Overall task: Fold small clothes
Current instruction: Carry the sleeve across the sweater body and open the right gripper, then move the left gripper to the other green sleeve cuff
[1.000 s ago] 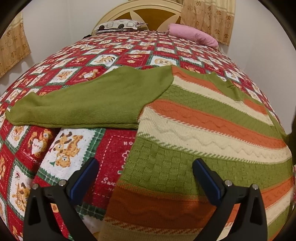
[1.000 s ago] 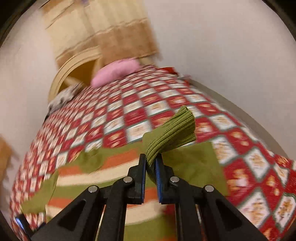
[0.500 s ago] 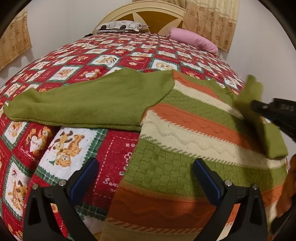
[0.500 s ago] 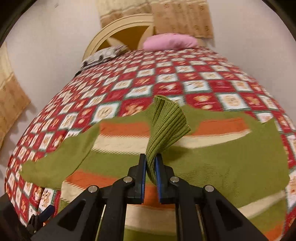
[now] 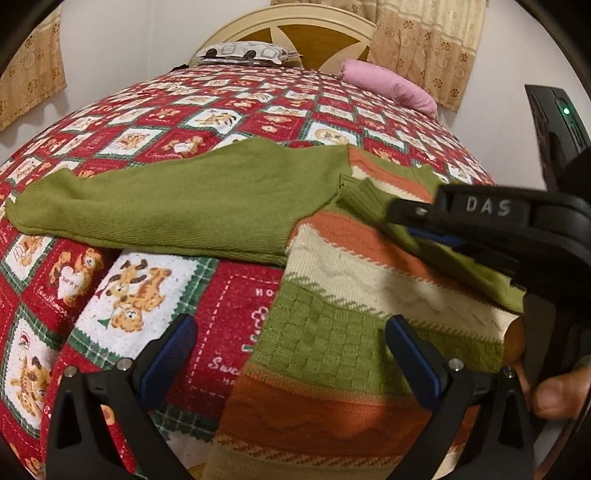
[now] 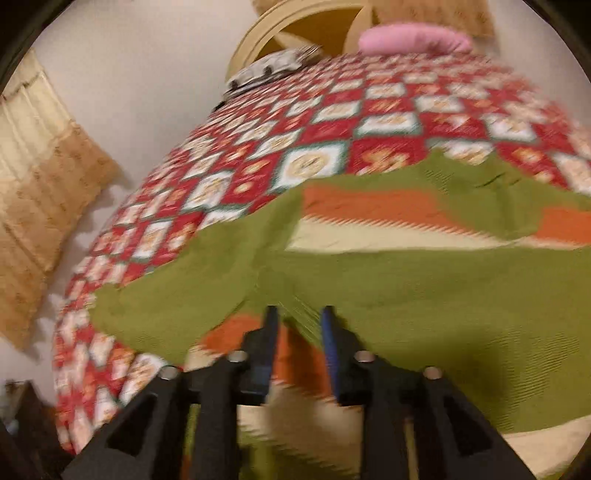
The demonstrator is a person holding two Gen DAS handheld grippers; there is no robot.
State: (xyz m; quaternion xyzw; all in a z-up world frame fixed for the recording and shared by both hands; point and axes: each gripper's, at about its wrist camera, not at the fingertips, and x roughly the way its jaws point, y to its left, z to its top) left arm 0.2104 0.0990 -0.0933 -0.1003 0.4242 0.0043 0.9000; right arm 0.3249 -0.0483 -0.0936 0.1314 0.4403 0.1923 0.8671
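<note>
A small knitted sweater (image 5: 332, 332) with green, cream and orange stripes lies flat on the bed. Its left green sleeve (image 5: 166, 206) stretches out to the left. Its right green sleeve (image 6: 424, 295) is folded across the chest. My left gripper (image 5: 291, 354) is wide open and empty, low over the sweater's lower left part. My right gripper (image 6: 299, 332) has its jaws parted, with the sleeve cuff (image 6: 299, 317) lying loosely between them. It also shows in the left wrist view (image 5: 424, 225), over the sweater's chest.
The bed carries a red, white and green patchwork quilt (image 5: 110, 295) with bear pictures. A pink pillow (image 5: 388, 88), a patterned pillow (image 5: 247, 51) and a round headboard (image 5: 295, 33) are at the far end. Curtains and white walls stand around.
My right gripper has carried the right sleeve leftward over the sweater's chest, lowered it and parted its jaws. It has come into the left wrist view. My left gripper has stayed put.
</note>
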